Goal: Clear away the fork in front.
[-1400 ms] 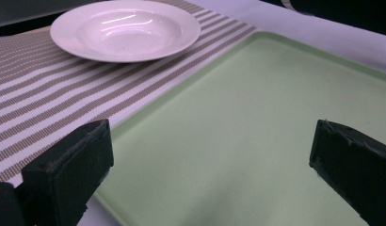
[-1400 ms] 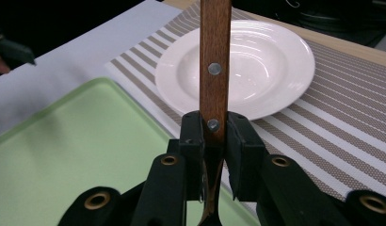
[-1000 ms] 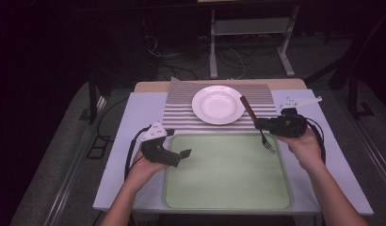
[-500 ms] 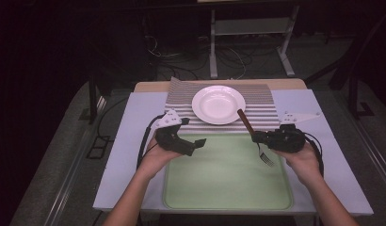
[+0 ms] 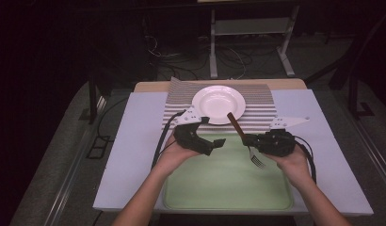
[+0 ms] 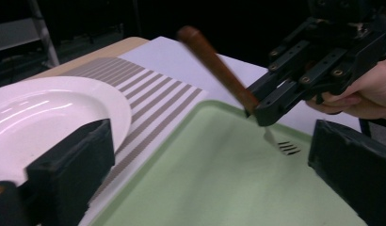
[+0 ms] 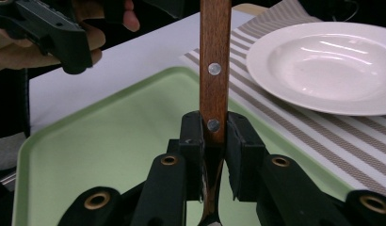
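My right gripper (image 5: 248,140) is shut on a fork (image 5: 237,125) with a brown wooden handle. The handle slants up toward the plate and the tines (image 5: 258,162) hang just above the green tray (image 5: 229,188). In the right gripper view the jaws pinch the handle (image 7: 214,70) just below its lower rivet. My left gripper (image 5: 218,142) is open over the tray's far left part, its jaws pointing at the fork. In the left gripper view the fork (image 6: 214,66) and the right gripper (image 6: 269,106) lie ahead between my wide-apart jaws.
A white plate (image 5: 218,102) rests on a striped placemat (image 5: 262,113) just beyond the tray. A white sheet (image 5: 130,141) covers the table. Cables trail from both grippers. Dark floor and a metal stand (image 5: 247,42) lie past the far edge.
Both grippers moved inward toward each other over the tray. The right one carried the fork left; the left one moved right and away from the person.
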The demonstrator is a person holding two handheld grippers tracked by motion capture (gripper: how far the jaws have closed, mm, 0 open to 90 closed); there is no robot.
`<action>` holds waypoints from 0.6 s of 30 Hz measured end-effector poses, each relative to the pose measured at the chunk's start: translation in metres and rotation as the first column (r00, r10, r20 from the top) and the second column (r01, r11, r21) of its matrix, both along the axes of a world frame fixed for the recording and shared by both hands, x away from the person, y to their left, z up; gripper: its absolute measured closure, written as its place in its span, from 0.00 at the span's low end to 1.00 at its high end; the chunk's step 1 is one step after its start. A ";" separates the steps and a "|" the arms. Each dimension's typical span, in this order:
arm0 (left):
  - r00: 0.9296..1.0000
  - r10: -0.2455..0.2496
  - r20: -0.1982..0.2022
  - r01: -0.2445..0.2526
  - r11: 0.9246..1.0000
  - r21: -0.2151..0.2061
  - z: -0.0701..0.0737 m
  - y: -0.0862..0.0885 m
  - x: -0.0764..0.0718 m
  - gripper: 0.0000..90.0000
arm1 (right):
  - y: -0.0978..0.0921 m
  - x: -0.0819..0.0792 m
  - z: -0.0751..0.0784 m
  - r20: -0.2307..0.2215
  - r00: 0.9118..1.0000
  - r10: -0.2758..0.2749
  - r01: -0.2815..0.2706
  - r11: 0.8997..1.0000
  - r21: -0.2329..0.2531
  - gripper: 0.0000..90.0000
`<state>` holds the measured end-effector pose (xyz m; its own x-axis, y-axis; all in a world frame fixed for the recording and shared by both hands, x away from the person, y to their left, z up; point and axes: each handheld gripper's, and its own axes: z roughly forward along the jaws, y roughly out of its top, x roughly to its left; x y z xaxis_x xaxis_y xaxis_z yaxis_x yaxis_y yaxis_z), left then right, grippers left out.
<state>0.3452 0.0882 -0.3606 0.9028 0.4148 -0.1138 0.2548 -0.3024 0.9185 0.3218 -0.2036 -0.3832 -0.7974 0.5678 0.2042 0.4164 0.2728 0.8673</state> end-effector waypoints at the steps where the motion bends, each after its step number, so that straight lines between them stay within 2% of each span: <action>1: 1.000 0.003 -0.009 -0.003 1.000 -0.004 -0.001 -0.002 -0.002 0.04 | 0.005 0.000 -0.002 -0.008 1.000 0.016 -0.016 1.000 0.003 0.85; 3: 1.000 0.002 -0.017 -0.002 1.000 -0.010 -0.003 -0.004 -0.003 0.06 | 0.011 -0.002 -0.002 -0.008 1.000 0.030 -0.030 1.000 0.001 0.85; 6: 0.999 0.003 -0.034 -0.004 1.000 -0.026 -0.004 -0.005 -0.004 0.15 | 0.018 -0.004 -0.001 0.000 0.999 0.048 -0.048 0.999 0.009 0.85; 9: 0.998 0.002 -0.056 -0.004 0.999 -0.040 -0.005 -0.006 -0.004 0.18 | 0.022 -0.006 0.000 0.005 0.998 0.061 -0.061 0.998 0.013 0.85; 10: 0.998 -0.001 -0.067 -0.002 0.999 -0.046 -0.005 -0.007 -0.004 0.23 | 0.025 -0.008 0.001 0.009 0.998 0.070 -0.070 0.997 0.014 0.85; 12: 0.998 -0.003 -0.068 -0.001 0.998 -0.056 -0.004 -0.007 -0.005 0.26 | 0.027 -0.009 0.001 0.011 0.997 0.073 -0.073 0.997 0.016 0.85; 13: 0.998 -0.005 -0.067 0.001 0.998 -0.066 -0.003 -0.007 -0.006 0.35 | 0.030 -0.010 0.001 0.014 0.997 0.082 -0.083 0.996 0.015 0.85; 14: 0.998 -0.004 -0.068 -0.001 0.997 -0.072 -0.003 -0.007 -0.007 0.35 | 0.030 -0.010 0.001 0.014 0.997 0.082 -0.083 0.996 0.015 0.85; 15: 0.997 -0.006 -0.074 0.000 0.997 -0.075 -0.002 -0.007 -0.007 0.42 | 0.032 -0.011 0.001 0.017 0.996 0.086 -0.086 0.996 0.016 0.85; 18: 0.996 -0.005 -0.084 -0.001 0.997 -0.079 -0.002 -0.008 -0.009 0.48 | 0.036 -0.014 0.002 0.029 0.995 0.093 -0.094 0.995 0.021 0.85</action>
<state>0.3366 0.0801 -0.3627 0.8895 0.3999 -0.2213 0.3313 -0.2307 0.9149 0.3080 -0.1680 -0.3810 -0.8526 0.4859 0.1925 0.3652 0.2904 0.8845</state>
